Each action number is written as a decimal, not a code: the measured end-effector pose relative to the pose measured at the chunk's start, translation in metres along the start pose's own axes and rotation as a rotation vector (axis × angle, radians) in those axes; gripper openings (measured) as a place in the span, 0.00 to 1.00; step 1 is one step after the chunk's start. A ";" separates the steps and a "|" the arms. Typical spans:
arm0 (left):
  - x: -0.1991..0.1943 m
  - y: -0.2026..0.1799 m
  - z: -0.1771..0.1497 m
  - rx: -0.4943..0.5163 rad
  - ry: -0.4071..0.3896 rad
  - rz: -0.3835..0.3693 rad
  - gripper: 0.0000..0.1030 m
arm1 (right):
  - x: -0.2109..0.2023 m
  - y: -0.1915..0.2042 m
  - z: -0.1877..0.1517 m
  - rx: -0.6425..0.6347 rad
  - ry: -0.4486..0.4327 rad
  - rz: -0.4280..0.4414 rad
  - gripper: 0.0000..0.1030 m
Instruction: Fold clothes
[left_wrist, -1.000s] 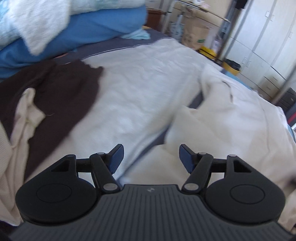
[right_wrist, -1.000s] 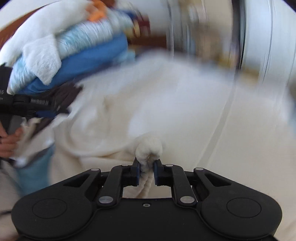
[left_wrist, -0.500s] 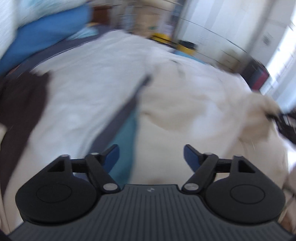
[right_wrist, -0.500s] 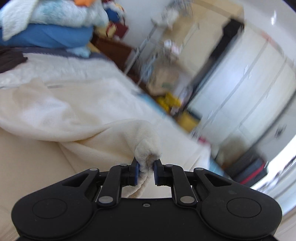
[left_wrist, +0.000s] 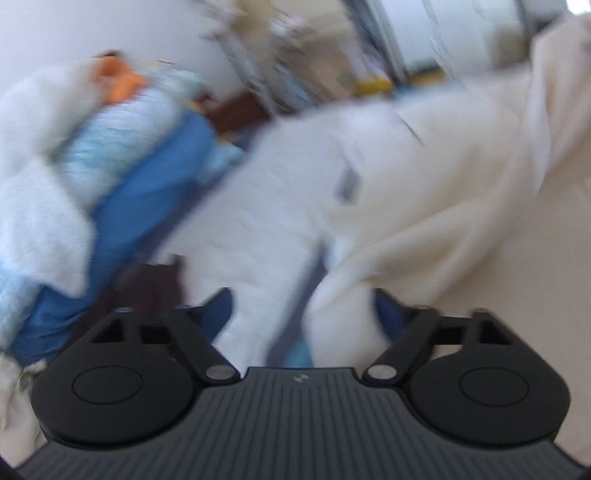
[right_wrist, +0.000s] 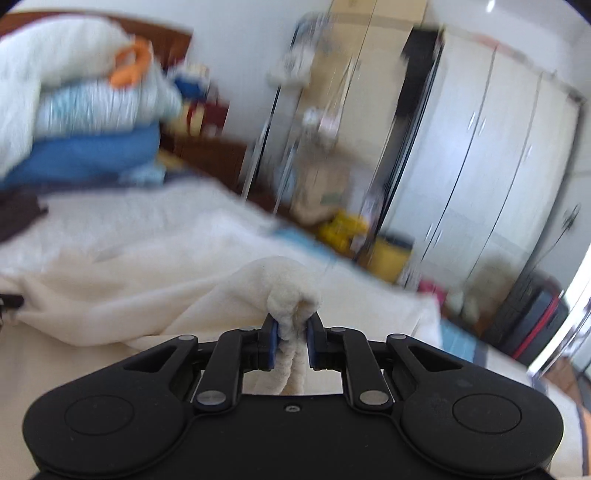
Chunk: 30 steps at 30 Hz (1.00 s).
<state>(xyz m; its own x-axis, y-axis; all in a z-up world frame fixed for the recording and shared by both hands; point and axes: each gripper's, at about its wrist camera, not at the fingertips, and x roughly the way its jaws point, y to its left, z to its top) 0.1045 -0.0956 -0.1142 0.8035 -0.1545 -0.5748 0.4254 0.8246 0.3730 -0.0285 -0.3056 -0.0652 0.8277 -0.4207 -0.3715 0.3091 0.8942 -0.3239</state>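
Note:
A cream fleece garment (left_wrist: 436, 192) lies spread over the white bed and rises toward the upper right in the left wrist view. My left gripper (left_wrist: 303, 310) is open and empty, with a fold of the cream garment lying in front of its right fingertip. My right gripper (right_wrist: 291, 328) is shut on a bunched edge of the cream garment (right_wrist: 288, 291), which trails down to the left across the bed. Both views are blurred by motion.
A stack of blue and white bedding (left_wrist: 110, 166) with an orange item on top sits at the head of the bed, also in the right wrist view (right_wrist: 85, 122). A dark brown garment (left_wrist: 147, 284) lies near it. White wardrobes (right_wrist: 498, 155) and clutter stand beyond the bed.
The left gripper has swung back toward the bedding stack and tilted. The right gripper has kept its hold and lifted the garment's edge, turning a little to the left.

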 end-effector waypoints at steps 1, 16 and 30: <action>-0.006 0.010 0.000 -0.041 -0.025 0.027 0.56 | -0.008 0.001 0.001 -0.017 -0.043 -0.031 0.17; 0.011 0.088 -0.021 -0.423 0.196 -0.322 0.48 | -0.026 -0.058 -0.030 0.652 0.155 0.174 0.58; -0.005 0.026 -0.010 -0.136 0.151 -0.538 0.79 | 0.025 -0.099 -0.120 1.385 0.405 0.396 0.68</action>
<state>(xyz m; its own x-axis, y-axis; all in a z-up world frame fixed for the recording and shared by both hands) 0.1075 -0.0680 -0.1091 0.4158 -0.5006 -0.7593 0.6925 0.7155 -0.0925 -0.0947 -0.4231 -0.1464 0.8510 0.0717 -0.5203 0.4809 0.2920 0.8268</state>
